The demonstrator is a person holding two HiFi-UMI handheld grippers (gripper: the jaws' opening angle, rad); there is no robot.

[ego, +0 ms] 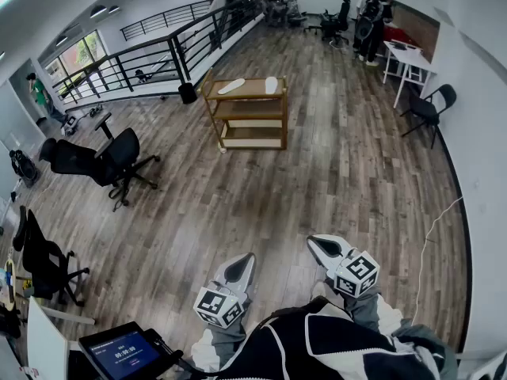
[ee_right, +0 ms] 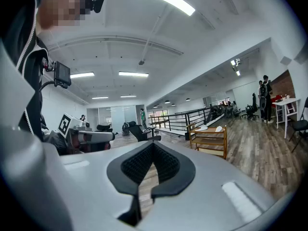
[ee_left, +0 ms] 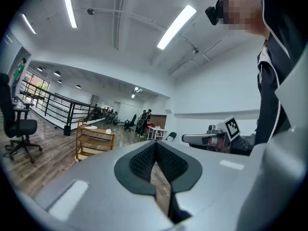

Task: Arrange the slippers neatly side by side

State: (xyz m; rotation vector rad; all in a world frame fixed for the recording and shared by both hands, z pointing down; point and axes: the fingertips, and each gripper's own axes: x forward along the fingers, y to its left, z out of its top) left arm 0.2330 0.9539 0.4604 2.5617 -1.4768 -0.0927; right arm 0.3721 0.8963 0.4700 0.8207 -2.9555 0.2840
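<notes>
Left gripper (ego: 248,257) and right gripper (ego: 312,242) closed on nothing, well short of the wooden trolley (ego: 242,98).
Both pairs of jaws meet with nothing between them. Far beyond them, the two white slippers (ego: 231,86) lie apart on the trolley's top shelf, the left one angled.

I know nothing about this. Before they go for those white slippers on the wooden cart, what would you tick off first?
1. Slippers found: ok. One flat white slipper and the other white slipper lie on top of the three-shelf wooden cart.
2. Side by side: not ok; apart and angled differently.
3. Left gripper empty: ok, jaws together.
4. Right gripper empty: ok, jaws together.
5. Cart in reach: not ok; it stands far across the plank floor.
</notes>
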